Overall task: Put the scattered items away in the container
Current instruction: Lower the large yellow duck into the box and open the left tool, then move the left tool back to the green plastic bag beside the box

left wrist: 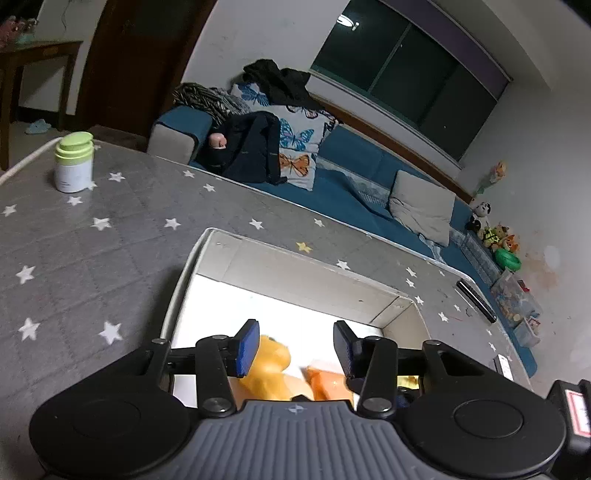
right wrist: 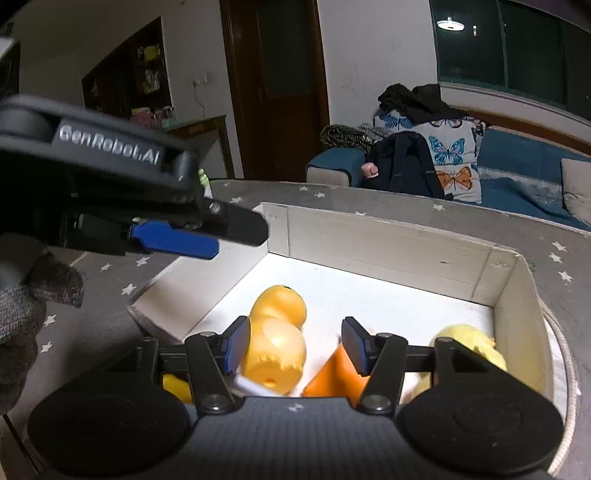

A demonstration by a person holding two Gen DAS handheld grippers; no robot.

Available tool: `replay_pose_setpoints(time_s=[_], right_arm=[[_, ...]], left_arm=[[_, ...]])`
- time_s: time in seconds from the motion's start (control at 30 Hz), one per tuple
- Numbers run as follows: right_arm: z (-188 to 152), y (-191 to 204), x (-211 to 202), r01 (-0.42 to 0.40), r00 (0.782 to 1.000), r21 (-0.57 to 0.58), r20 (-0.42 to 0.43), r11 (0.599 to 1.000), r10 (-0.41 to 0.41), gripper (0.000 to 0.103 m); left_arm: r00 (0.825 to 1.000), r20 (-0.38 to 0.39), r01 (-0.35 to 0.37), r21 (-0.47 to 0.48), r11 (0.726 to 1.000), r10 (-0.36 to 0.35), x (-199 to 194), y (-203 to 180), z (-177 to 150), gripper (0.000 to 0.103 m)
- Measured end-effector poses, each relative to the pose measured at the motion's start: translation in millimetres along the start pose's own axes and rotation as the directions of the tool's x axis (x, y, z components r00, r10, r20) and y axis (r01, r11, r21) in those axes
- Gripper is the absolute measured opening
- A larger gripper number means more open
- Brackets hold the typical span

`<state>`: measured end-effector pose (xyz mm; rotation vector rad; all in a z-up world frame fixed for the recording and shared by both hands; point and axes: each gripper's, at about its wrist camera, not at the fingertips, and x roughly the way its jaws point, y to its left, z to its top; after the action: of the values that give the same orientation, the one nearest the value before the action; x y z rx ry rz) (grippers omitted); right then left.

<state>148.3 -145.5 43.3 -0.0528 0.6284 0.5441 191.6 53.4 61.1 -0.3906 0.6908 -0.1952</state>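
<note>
Both grippers, left (left wrist: 291,345) and right (right wrist: 295,345), hang spread, empty-fingered, above the white box (right wrist: 388,243).

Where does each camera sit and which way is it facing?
Left wrist: on the left tool, open, looking over the box at the jar and sofa.
Right wrist: on the right tool, open, looking into the box; the left tool and gloved hand show.
Shared: box, orange toy, sofa.

Dim room, box floor (right wrist: 369,295) blown out white, fisheye-bent edges — ceiling lamp reflection (right wrist: 450,25) glaring
</note>
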Motion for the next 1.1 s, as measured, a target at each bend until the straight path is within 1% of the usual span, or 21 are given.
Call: replay_pose_setpoints(time_s=[0.07,0.13,0.17,0.23,0.27,0.3,0.4,0.6,0.77,0.9,1.1], right_arm=[[-4,1,-8,0.003,1.000,-0.001,0.014,1.000,-0.003,0.079],[-9,3,-20,0.017,0.999,-0.007,0.034,1.000,-0.017,0.081],[-11,4,-24,0.020,0.999,-0.007,0.040,1.000,-0.019,0.083],[-15,5,-33,0.012,0.999,0.000,0.051,1.000,-0.012,0.087],[-17,6,-38,0.012,0.998,0.001,0.059,1.000,-0.012,0.090],[-19,7,-44,0.014,0.998,0.001,0.069,1.000,-0.014,0.095],[-27,13,-60,0.021,0.995,-0.006,0.093,1.000,-0.021,0.102],[-41,23,-80,0.025,0.995,-0.025,0.099,0.999,-0.023,0.103],[-54,25,-91,0.034,0.993,0.002,0.110,0.999,-0.034,0.103],[-63,20,-98,0.019,0.994,0.044,0.106,0.999,-0.023,0.103],[-76,22,-102,0.036,0.998,0.049,0.053,0.998,-0.039,0.103]], left_arm=[[1.000,0.010,-0.005,0.008,1.000,0.005,-7,-1,-6,0.047],[1.000,0.016,-0.007,0.013,1.000,0.006,-14,-3,-12,0.047],[1.000,0.020,-0.007,0.017,1.000,0.007,-17,-5,-16,0.047],[0.999,0.032,-0.012,0.024,1.000,0.011,-26,-7,-23,0.047],[0.999,0.039,-0.014,0.028,1.000,0.013,-30,-8,-26,0.047],[0.999,0.044,-0.018,0.031,0.999,0.017,-34,-10,-30,0.047],[0.999,0.049,-0.026,0.034,0.999,0.024,-44,-11,-39,0.047],[0.997,0.060,-0.054,0.043,0.998,0.052,-58,-11,-56,0.047],[0.995,0.063,-0.083,0.056,0.995,0.080,-65,-13,-71,0.047],[0.992,0.052,-0.115,0.060,0.992,0.112,-68,-15,-83,0.047],[0.984,0.045,-0.174,0.086,0.981,0.170,-71,-20,-99,0.047]])
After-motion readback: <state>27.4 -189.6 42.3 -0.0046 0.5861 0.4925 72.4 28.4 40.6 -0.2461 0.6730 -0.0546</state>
